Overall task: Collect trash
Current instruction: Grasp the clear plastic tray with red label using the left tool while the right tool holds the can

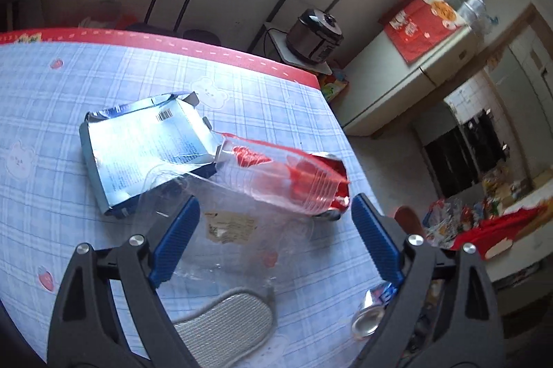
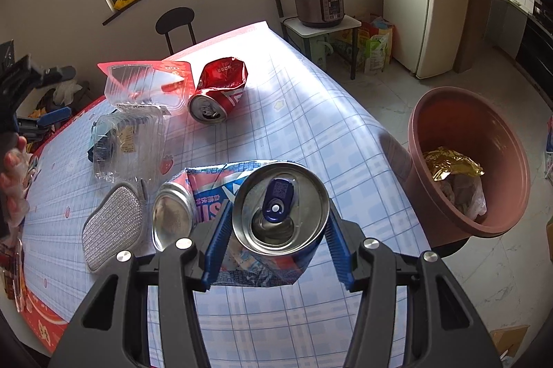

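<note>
Right wrist view: right tool (image 2: 276,226) gripping blue can (image 2: 280,212) by its sides, opening upward, lifted clear of table (image 2: 311,133); likely heading for brown bin (image 2: 466,160) just off the edge, wrappers already inside. Left tool (image 1: 276,229) standing wide, holding nothing, hovering over clear tray (image 1: 276,174), probably lining up. Red can (image 2: 217,91), carton (image 1: 145,147) lying uncollected.

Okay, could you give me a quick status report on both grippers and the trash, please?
Right gripper shut on blue can. Left gripper open over clear plastic tray. Brown bin beside table, path clear. Red can still on table.
</note>
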{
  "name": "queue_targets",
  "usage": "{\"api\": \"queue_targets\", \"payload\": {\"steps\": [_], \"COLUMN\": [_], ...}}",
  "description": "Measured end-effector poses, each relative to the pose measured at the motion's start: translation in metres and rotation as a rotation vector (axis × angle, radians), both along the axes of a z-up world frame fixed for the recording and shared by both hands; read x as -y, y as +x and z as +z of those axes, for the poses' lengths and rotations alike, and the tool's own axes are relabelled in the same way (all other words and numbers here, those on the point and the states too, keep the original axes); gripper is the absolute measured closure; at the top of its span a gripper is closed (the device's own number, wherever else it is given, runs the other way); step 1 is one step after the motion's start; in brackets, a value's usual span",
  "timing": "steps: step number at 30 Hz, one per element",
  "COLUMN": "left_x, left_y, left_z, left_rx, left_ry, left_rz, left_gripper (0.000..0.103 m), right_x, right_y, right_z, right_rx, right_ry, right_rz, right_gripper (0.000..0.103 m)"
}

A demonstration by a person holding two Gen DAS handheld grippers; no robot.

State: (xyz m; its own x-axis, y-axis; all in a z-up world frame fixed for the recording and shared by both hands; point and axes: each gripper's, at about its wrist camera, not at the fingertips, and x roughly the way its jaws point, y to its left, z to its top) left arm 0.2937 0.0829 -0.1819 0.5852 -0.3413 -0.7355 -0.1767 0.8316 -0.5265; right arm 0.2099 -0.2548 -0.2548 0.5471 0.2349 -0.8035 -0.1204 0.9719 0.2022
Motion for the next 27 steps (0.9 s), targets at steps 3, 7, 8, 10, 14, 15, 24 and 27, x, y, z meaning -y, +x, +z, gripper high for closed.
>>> {"api": "queue_targets", "payload": {"steps": [3, 7, 8, 10, 14, 15, 24, 27], "left_x": [-0.012, -0.013, -0.012, -0.01, -0.005, -0.003, 0.005, 0.002], "left_y": [0.025, 0.049, 0.053, 0.055, 0.054, 0.055, 0.059, 0.059], "left_z": [-0.004, -0.022, -0.026, -0.037, -0.053, -0.055, -0.069, -0.073], "left_rx": [-0.089, -0.213, -0.233, -0.271, -0.307, -0.308, -0.328, -0.338], "left_ry": [-0.162, -0.253, -0.251, -0.272, -0.306, -0.305, -0.359, -0.386], "left_rz": [0.105, 0.168, 0.181, 0.208, 0.222, 0.218, 0.252, 0.267], "left_gripper": [0.016, 0.016, 0.016, 0.016, 0.018, 0.019, 0.027, 0.027], "right_x": [0.005, 0.012, 0.013, 0.015, 0.02, 0.021, 0.031, 0.034], "right_y": [-0.001, -0.002, -0.002, -0.002, -0.002, -0.003, -0.004, -0.005], "right_z": [0.0, -0.002, -0.002, -0.003, -0.003, -0.003, -0.003, -0.001], "right_rx": [0.001, -0.002, -0.003, -0.004, -0.003, -0.004, -0.004, -0.002], "right_ry": [0.002, 0.006, 0.008, 0.008, 0.008, 0.009, 0.011, 0.013], "right_rz": [-0.01, -0.026, -0.028, -0.031, -0.037, -0.041, -0.054, -0.057], "right_gripper": [0.051, 0.051, 0.051, 0.051, 0.051, 0.051, 0.051, 0.051]}}
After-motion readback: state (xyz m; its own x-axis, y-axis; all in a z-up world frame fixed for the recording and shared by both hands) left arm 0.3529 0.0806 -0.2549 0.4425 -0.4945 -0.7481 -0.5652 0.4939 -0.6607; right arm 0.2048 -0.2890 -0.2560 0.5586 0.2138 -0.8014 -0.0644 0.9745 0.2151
